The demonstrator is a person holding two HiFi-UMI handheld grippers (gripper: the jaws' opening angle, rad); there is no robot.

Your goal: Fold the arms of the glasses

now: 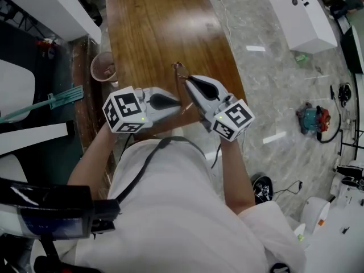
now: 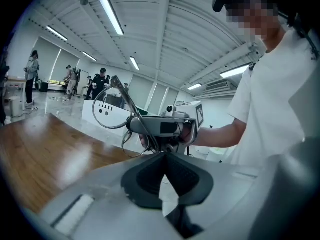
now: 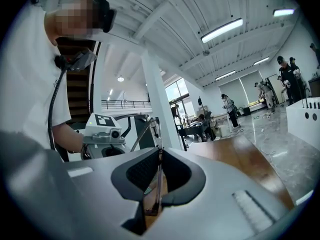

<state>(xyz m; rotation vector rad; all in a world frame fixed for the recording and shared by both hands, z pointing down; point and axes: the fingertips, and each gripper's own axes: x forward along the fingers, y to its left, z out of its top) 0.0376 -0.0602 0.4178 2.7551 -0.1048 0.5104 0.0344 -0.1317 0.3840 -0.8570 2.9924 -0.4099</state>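
- Wooden worktop [image 1: 153, 33] is seen from above in the head view; both grippers are held over its near end, in front of a person in a white shirt [image 1: 182, 209].
- Glasses [image 1: 181, 77], thin wire frame, are held up off the worktop between the two grippers.
- Right gripper [image 1: 191, 85]: jaws are closed narrow on the glasses. In the right gripper view the thin frame [image 3: 159, 176] is seen clamped edge-on between the pads, running top to bottom.
- Left gripper [image 1: 177, 103]: jaws are brought fully together, no gap seen in the left gripper view.
- One arm of the glasses [image 2: 116, 80] is seen slanting down to the tips of the left jaws. Whether it is nipped there cannot be told.
- In the left gripper view one lens rim is seen hanging just left of the right gripper's nose, over the worktop.
- The grippers are pointed toward each other, tips close together; marker cubes are turned toward the person.
- Round pinkish container [image 1: 104, 67] is seen just beside the worktop's left edge.
- Teal long-handled tool [image 1: 62, 98] is lying left of that, well apart from the glasses.
- White counter [image 1: 301, 10] and a red-and-teal object [image 1: 313, 118] are seen on the grey floor to the right.
- People are seen standing far off in both gripper views.
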